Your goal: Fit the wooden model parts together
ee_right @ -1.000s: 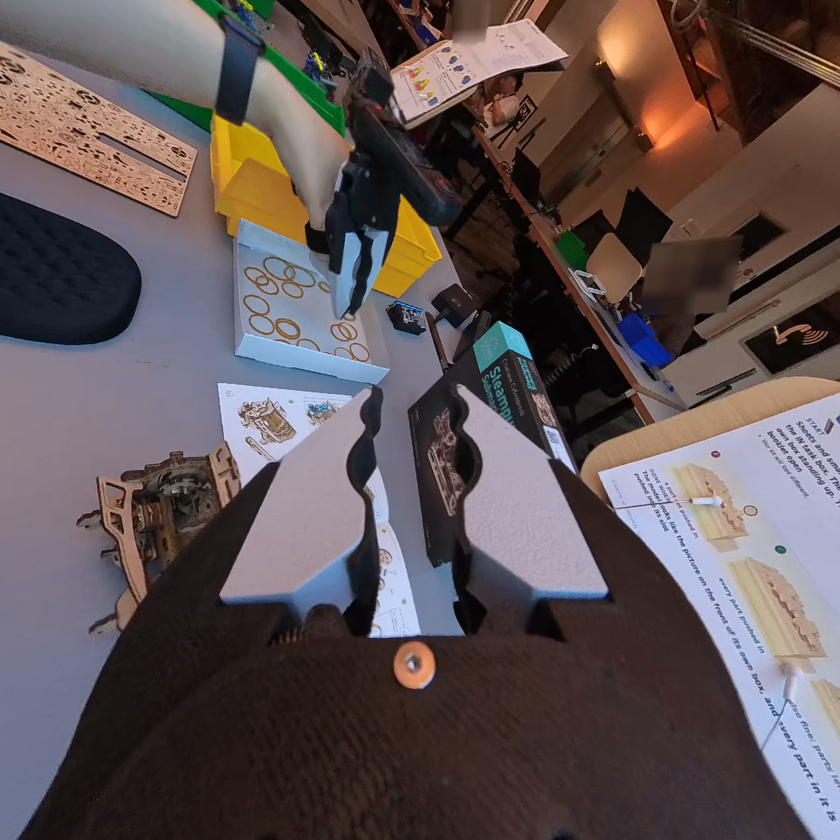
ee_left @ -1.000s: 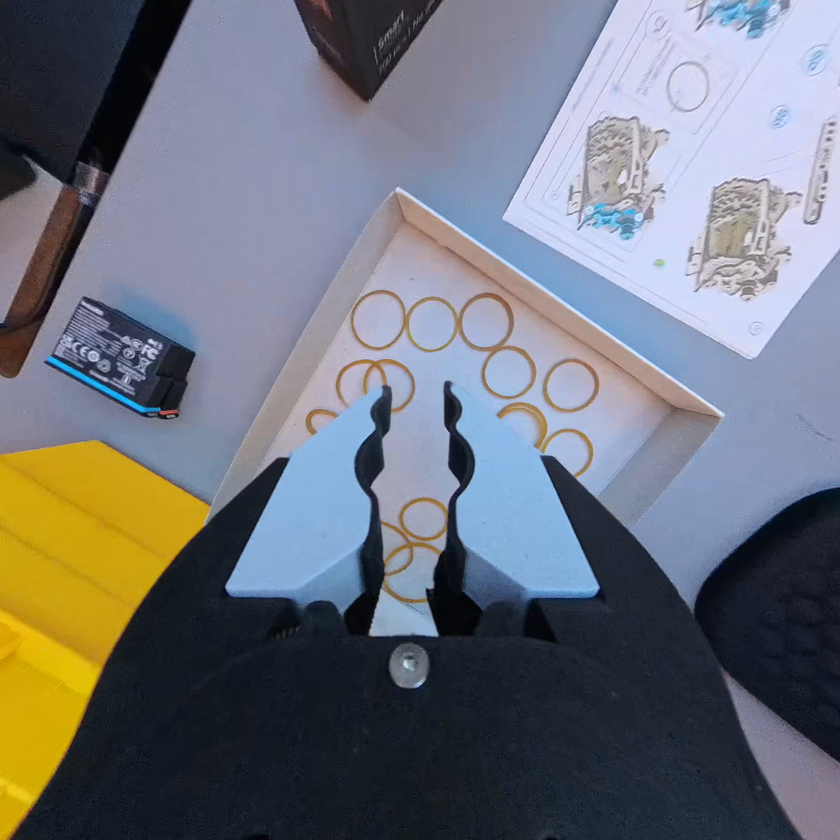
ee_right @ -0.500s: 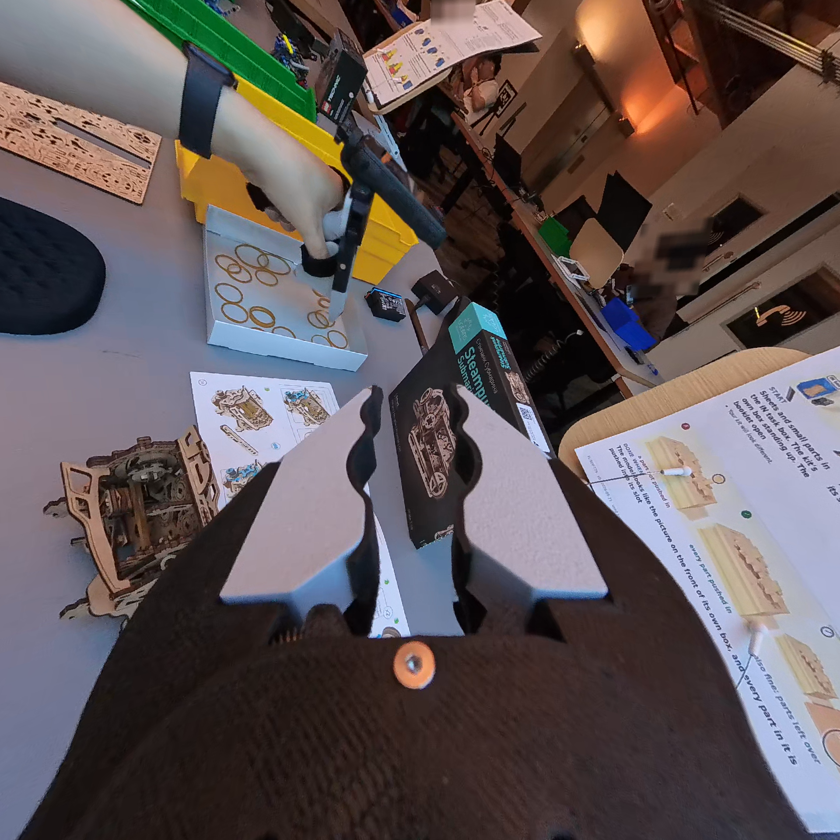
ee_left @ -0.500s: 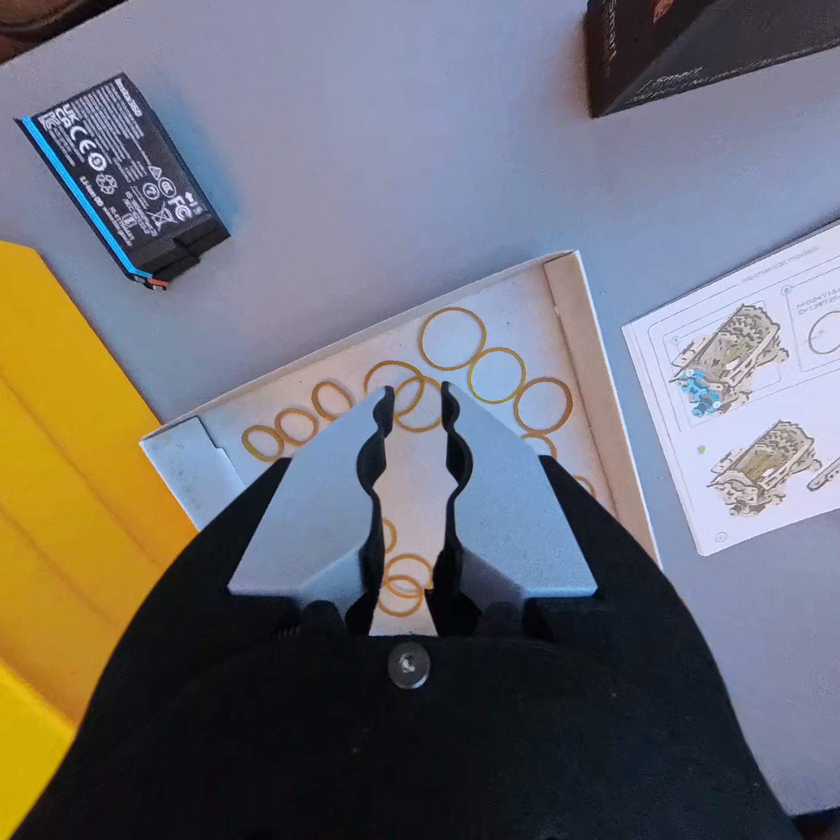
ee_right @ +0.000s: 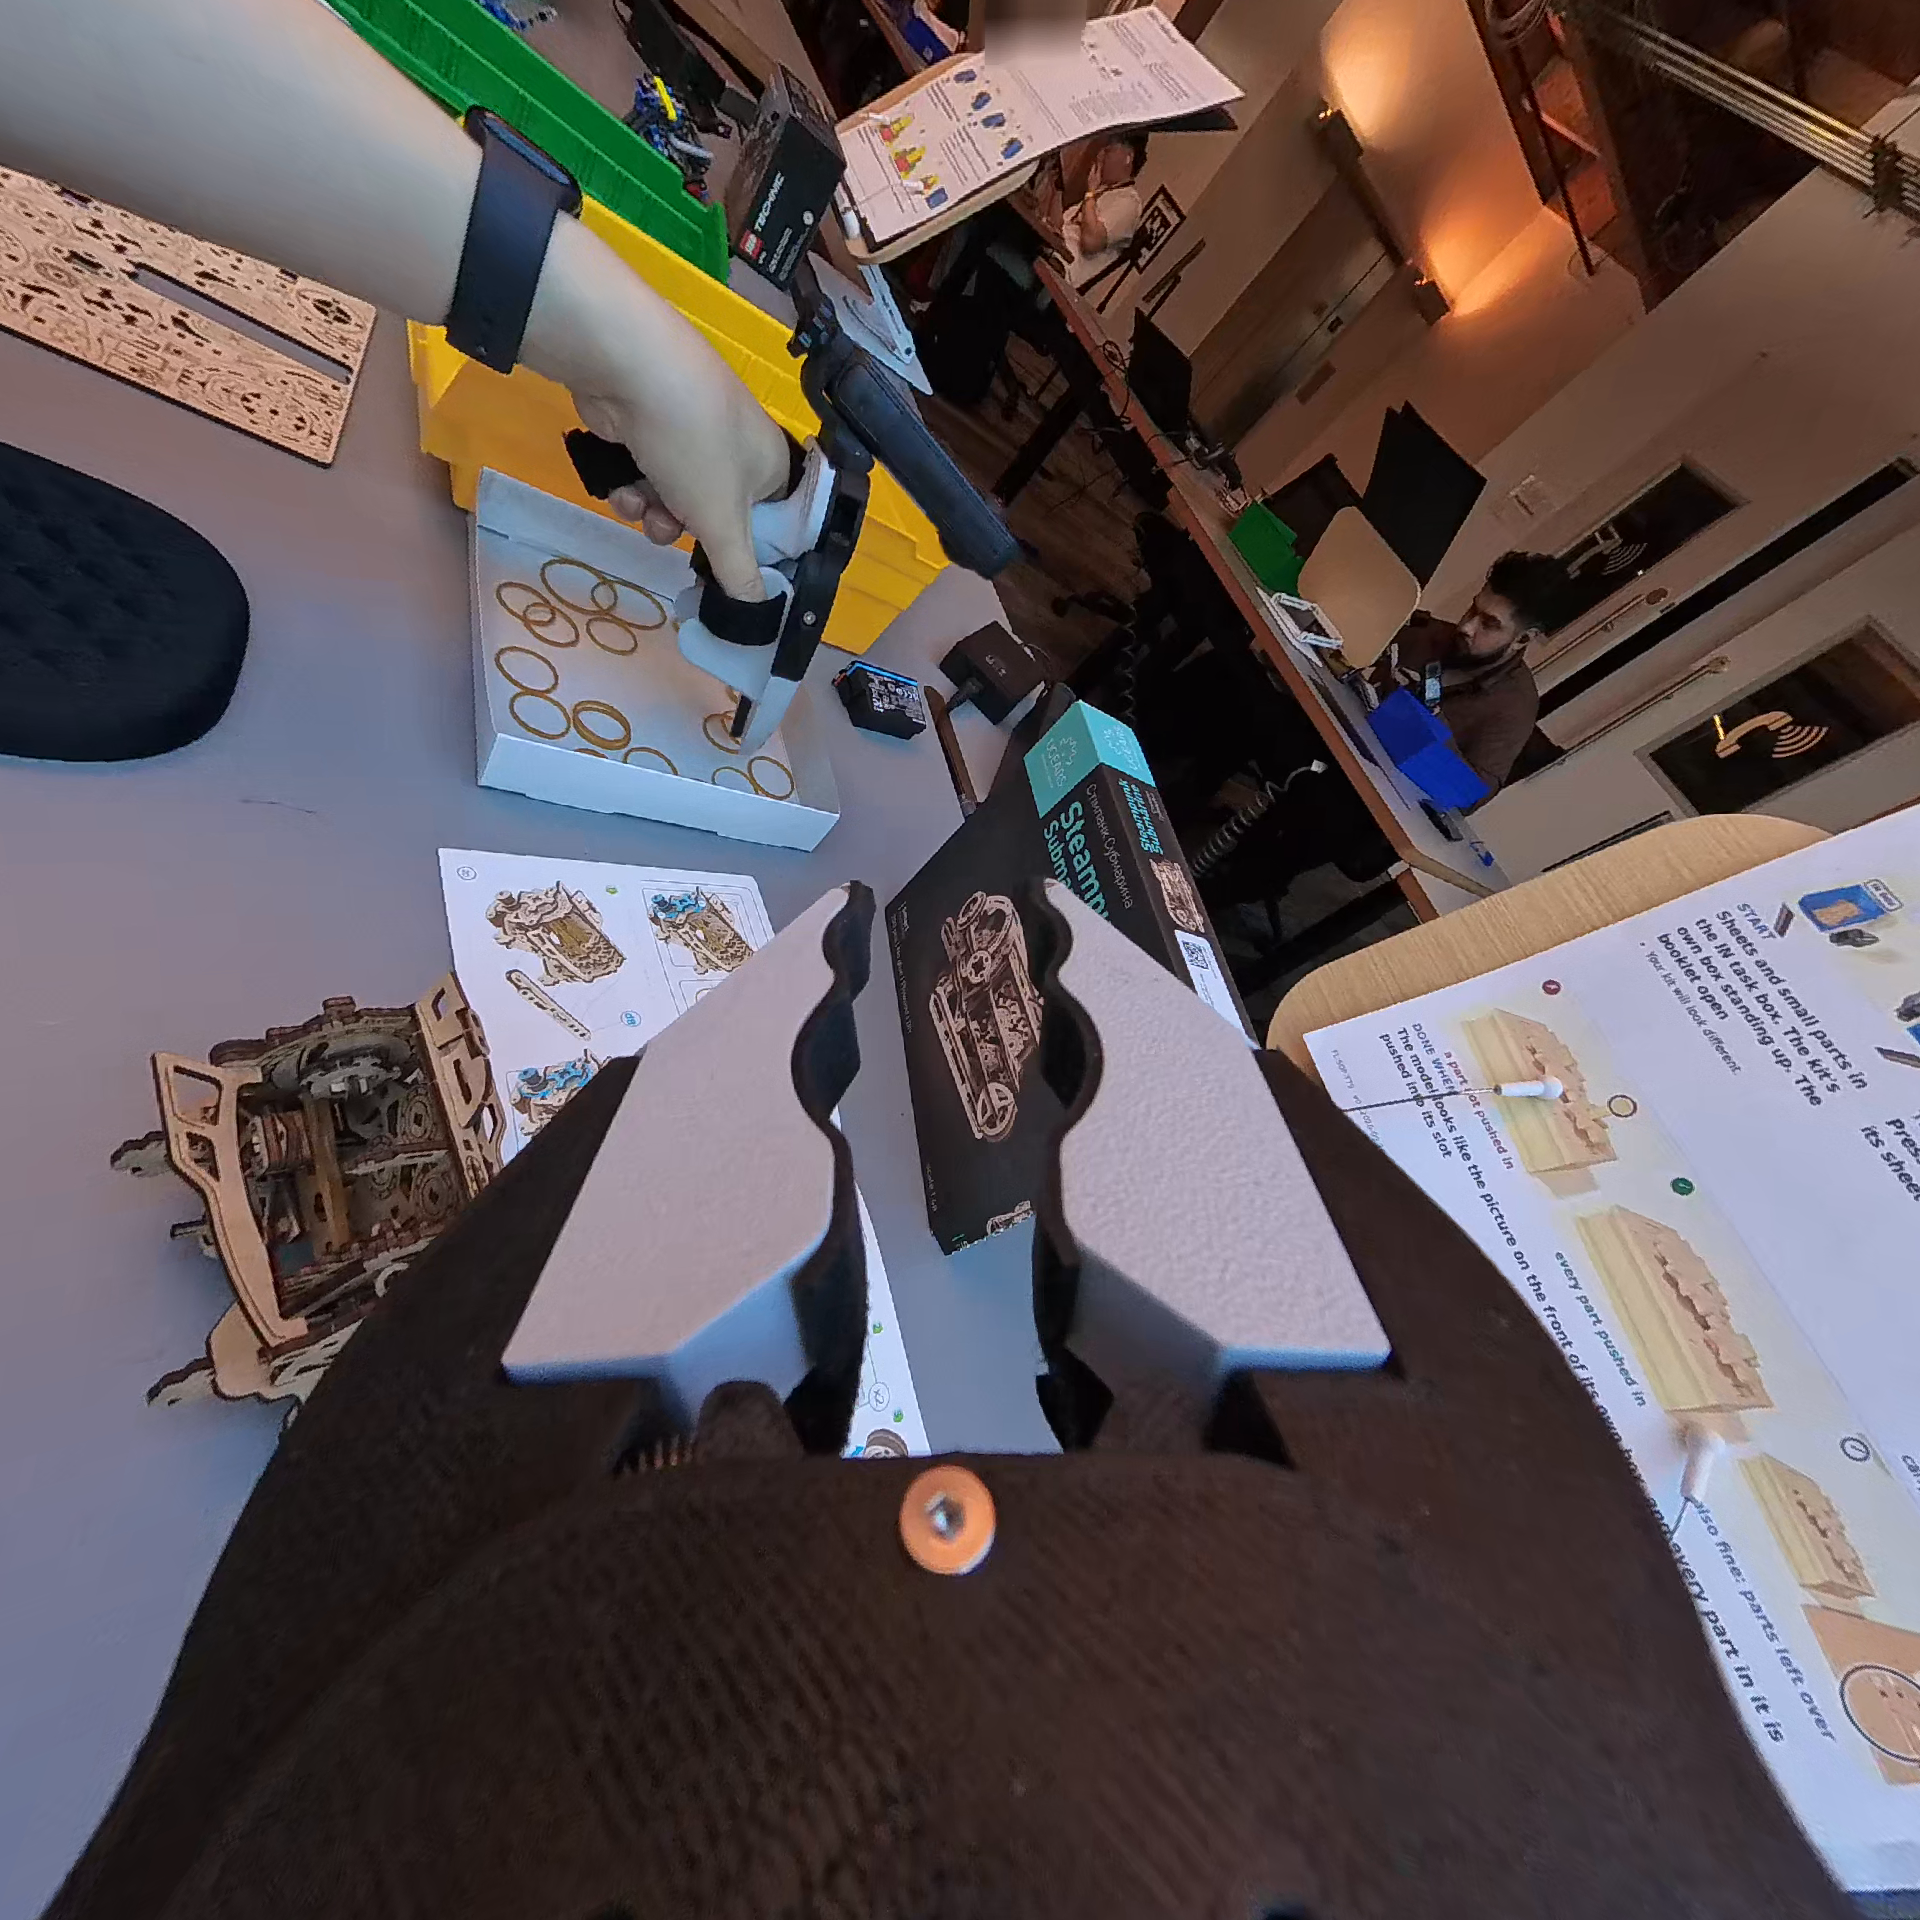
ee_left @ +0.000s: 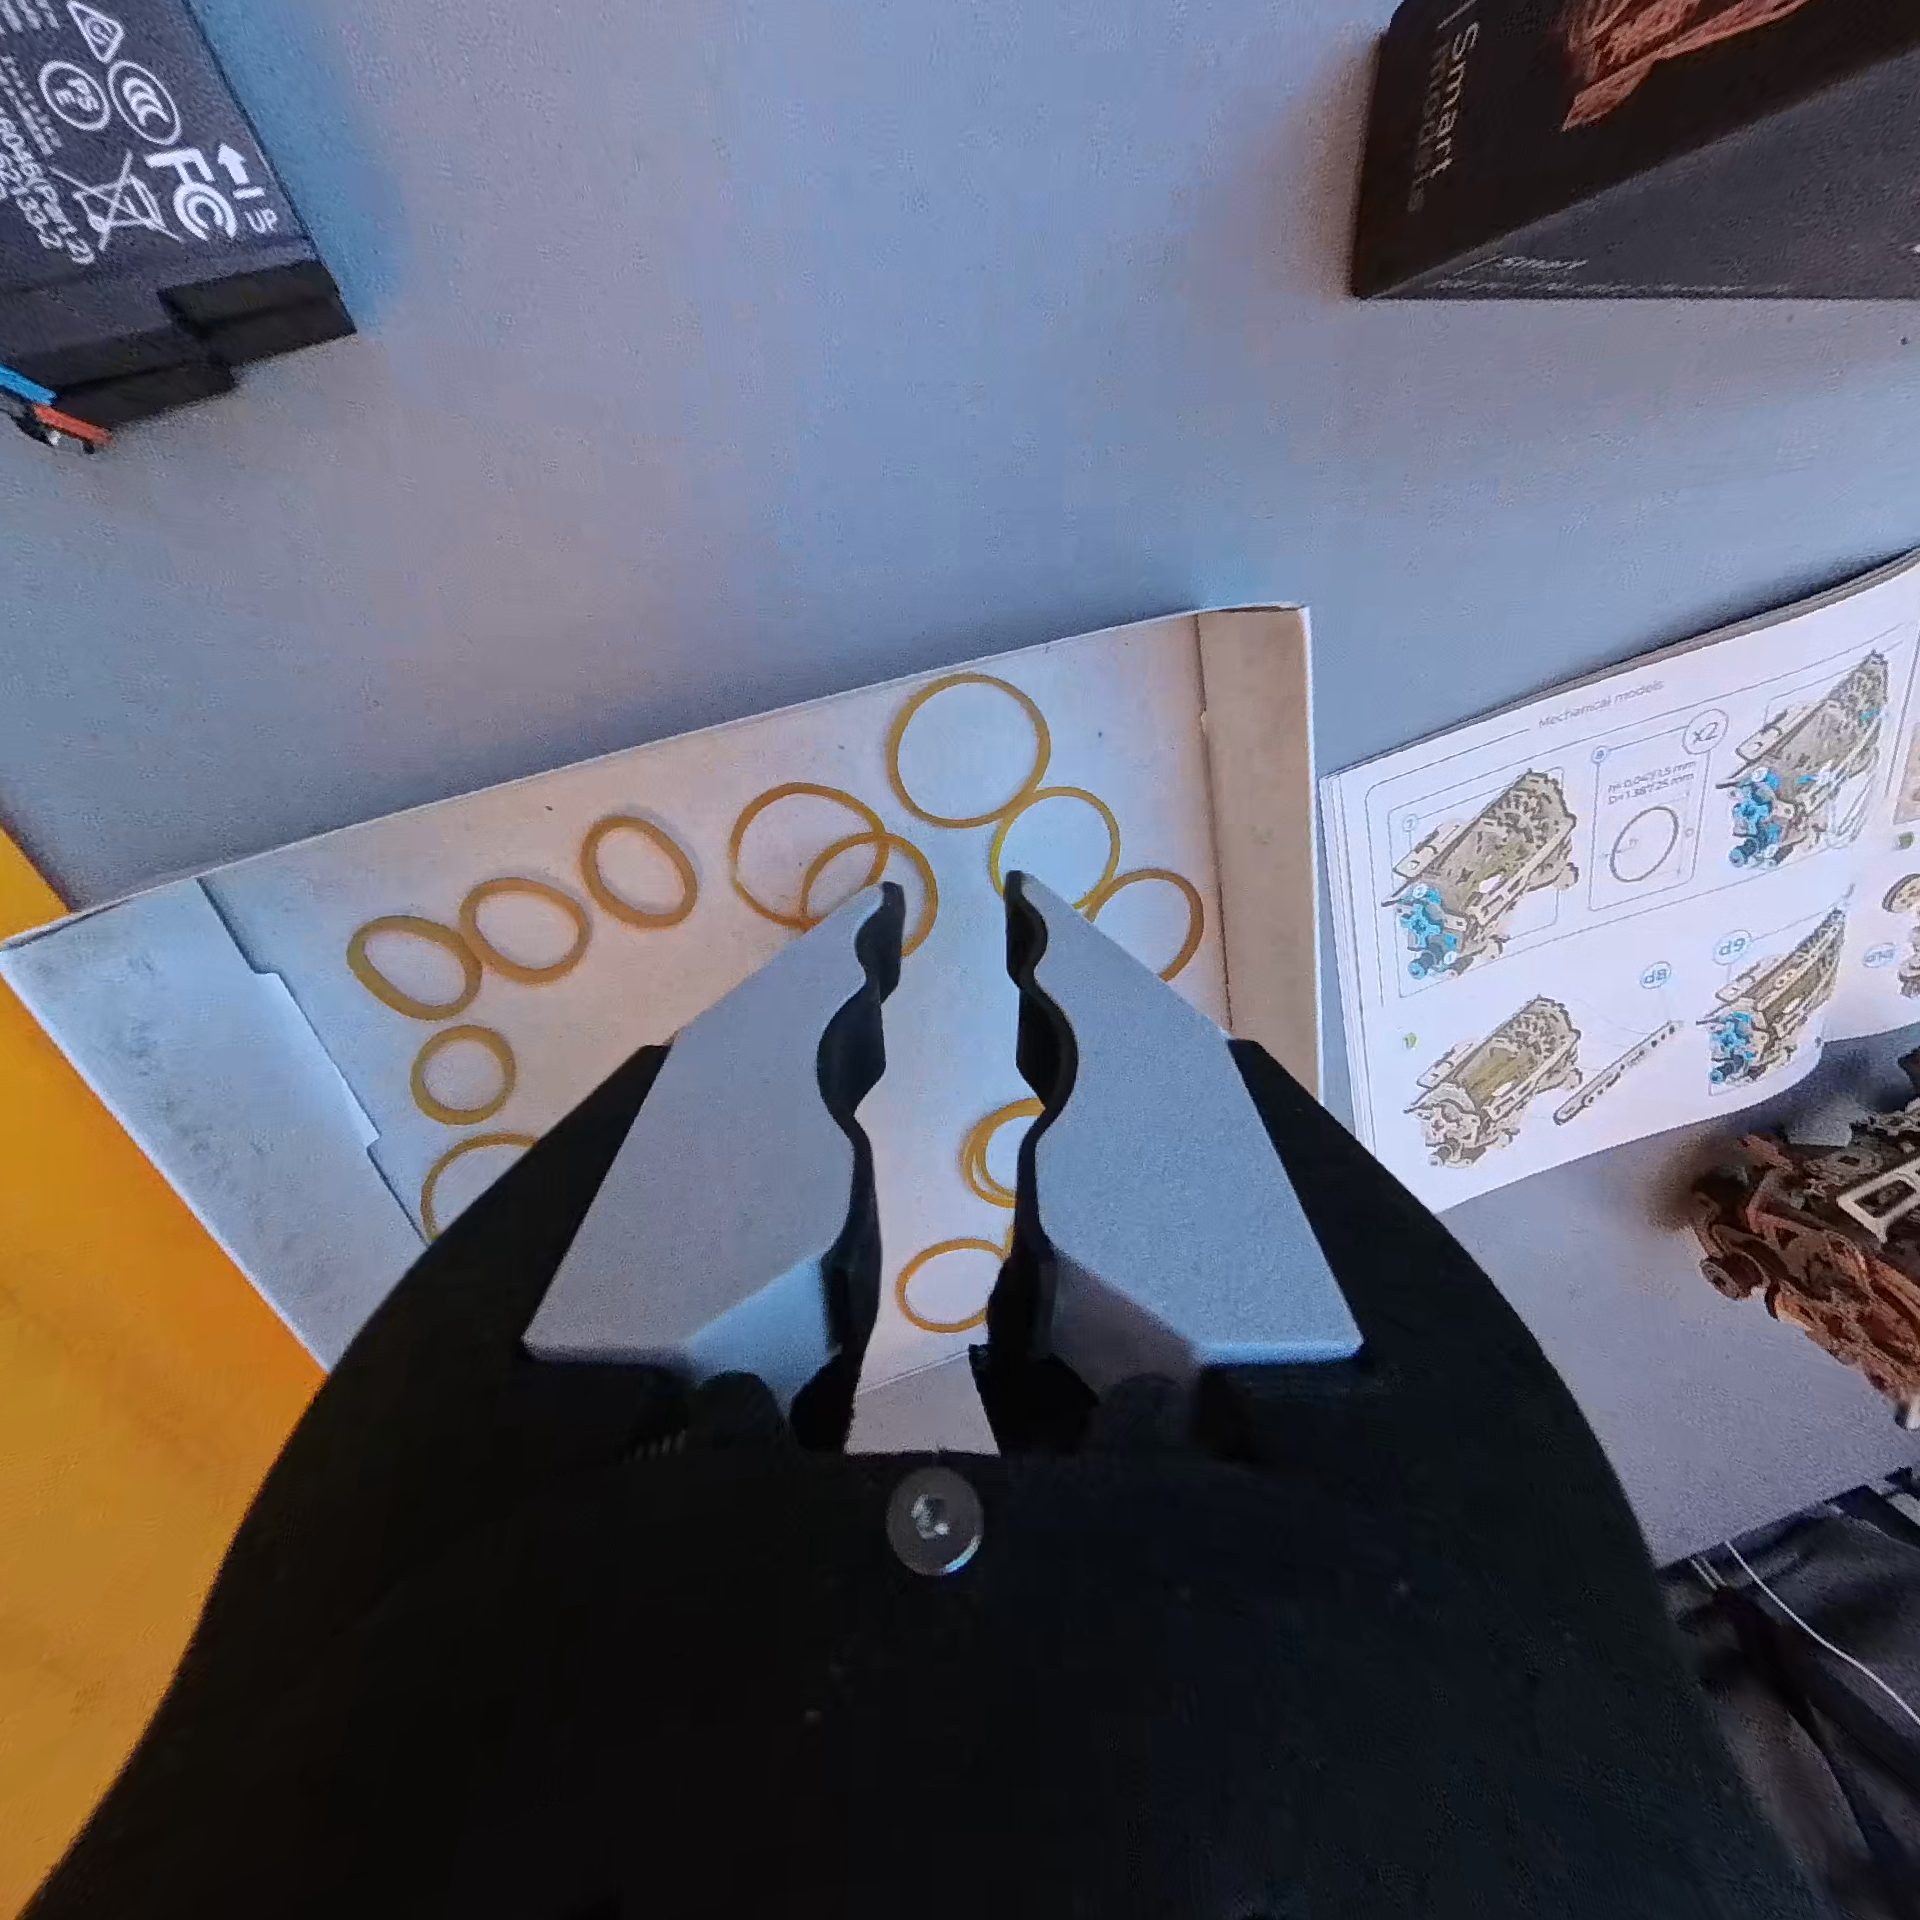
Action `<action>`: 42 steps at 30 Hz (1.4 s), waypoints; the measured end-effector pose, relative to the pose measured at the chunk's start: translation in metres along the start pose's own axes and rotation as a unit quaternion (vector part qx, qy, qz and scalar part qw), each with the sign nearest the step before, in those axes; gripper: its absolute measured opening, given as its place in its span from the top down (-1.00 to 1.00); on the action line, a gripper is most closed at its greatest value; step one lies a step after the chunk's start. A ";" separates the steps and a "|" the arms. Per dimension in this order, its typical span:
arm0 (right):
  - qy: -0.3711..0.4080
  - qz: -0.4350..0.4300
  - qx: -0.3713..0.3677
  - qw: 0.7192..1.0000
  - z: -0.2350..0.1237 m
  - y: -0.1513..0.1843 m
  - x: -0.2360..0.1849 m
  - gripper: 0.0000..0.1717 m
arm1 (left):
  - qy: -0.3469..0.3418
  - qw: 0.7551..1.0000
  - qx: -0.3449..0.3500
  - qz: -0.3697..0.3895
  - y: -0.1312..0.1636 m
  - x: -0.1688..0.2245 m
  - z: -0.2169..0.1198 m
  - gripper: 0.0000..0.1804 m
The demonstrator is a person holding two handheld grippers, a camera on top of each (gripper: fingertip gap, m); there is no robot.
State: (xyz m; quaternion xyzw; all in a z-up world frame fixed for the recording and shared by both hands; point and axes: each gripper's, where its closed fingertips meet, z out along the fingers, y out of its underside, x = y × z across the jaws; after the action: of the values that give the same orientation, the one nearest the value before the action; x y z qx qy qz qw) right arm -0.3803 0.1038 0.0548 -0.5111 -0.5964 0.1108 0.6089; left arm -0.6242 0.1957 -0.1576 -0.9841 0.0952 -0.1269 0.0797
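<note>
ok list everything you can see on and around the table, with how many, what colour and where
shallow white cardboard tray: one, on the grey table
yellow rubber bands: over a dozen, loose in the tray
black battery pack: one, beyond the tray
white instruction booklet: one, open, beside the tray
black kit box: one, standing
half-built wooden model: one, tan, near the booklet
laser-cut wooden sheet: one, far edge
yellow plastic bin: one, behind the tray
black padded cushion: one
left gripper: open, over the tray
right gripper: open, empty
</note>
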 end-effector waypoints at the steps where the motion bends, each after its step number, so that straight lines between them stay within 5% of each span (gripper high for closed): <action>1: 0.000 0.000 0.000 1.000 0.000 0.000 0.000 0.67 | -0.001 1.000 -0.001 -0.001 0.000 -0.001 0.001 0.82; 13: 0.001 -0.003 -0.008 1.000 0.000 0.002 0.000 0.66 | -0.025 1.000 -0.003 -0.001 -0.004 -0.003 0.004 0.85; 25: 0.003 -0.009 -0.012 1.000 -0.001 -0.001 -0.001 0.66 | -0.130 0.990 -0.037 0.035 -0.002 -0.008 0.006 0.91; 42: 0.008 -0.016 -0.004 1.000 -0.009 -0.009 0.002 0.66 | -0.120 0.990 -0.038 0.060 0.001 -0.006 0.006 1.00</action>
State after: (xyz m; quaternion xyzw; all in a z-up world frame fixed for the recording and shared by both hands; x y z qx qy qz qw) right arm -0.3768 0.0964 0.0650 -0.5047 -0.6001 0.0946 0.6133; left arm -0.6286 0.1967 -0.1649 -0.9870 0.1485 0.0012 0.0609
